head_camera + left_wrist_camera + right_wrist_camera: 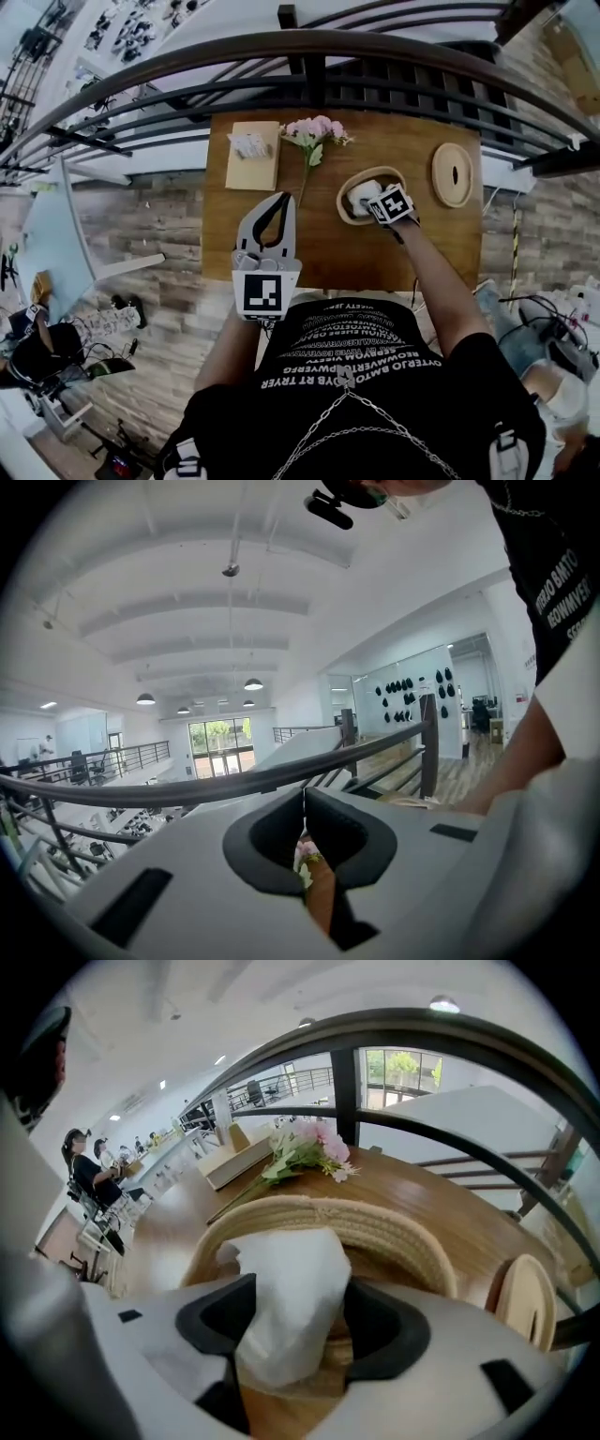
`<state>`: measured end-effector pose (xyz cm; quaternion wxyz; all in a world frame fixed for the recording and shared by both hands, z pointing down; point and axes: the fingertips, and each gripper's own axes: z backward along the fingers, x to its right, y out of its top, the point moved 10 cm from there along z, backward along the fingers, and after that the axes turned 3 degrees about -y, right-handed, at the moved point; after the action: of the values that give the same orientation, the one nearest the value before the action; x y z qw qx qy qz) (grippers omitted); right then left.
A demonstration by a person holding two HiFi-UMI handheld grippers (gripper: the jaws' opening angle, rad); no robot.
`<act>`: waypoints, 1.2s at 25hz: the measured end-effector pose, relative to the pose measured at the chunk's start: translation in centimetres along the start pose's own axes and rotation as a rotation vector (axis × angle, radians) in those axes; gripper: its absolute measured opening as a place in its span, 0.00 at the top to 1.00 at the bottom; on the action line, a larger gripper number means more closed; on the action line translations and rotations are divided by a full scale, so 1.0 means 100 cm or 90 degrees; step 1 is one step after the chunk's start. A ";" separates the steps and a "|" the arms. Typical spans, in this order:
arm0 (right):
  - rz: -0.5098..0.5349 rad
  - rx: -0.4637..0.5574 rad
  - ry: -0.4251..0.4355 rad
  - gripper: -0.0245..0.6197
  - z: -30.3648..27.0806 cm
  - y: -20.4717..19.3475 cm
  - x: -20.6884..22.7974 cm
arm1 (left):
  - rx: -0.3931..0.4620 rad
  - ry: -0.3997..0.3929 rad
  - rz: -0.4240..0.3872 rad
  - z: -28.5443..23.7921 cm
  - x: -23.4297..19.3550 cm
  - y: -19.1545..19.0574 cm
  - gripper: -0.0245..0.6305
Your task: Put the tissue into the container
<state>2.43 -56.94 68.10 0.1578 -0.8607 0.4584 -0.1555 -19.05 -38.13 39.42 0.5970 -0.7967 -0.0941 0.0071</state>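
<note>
A white tissue (286,1307) lies bunched inside the oval woven container (375,1218), which stands on the wooden table (422,253) right of centre. My right gripper (295,1326) reaches into the container (349,211) from the near side. Its jaws stand wide apart on either side of the tissue (363,193), which fills the gap loosely and rests on the container's floor. My left gripper (280,199) hovers over the table's front part, left of the container. In the left gripper view its jaws (303,841) meet with nothing between them.
A round woven lid (453,174) with a slot lies to the right of the container. Pink flowers (315,131) and a wooden tissue box (251,155) sit at the table's back left. A dark metal railing (309,56) runs behind the table.
</note>
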 end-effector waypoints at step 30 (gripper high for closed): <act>-0.025 0.591 -0.331 0.94 0.373 -0.088 -0.128 | 0.107 -0.094 -0.016 0.117 0.025 0.009 0.92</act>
<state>17.56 -36.75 36.59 0.6274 -0.7191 0.2708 -0.1263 -17.88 -26.87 35.44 0.6530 -0.7401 -0.1465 0.0660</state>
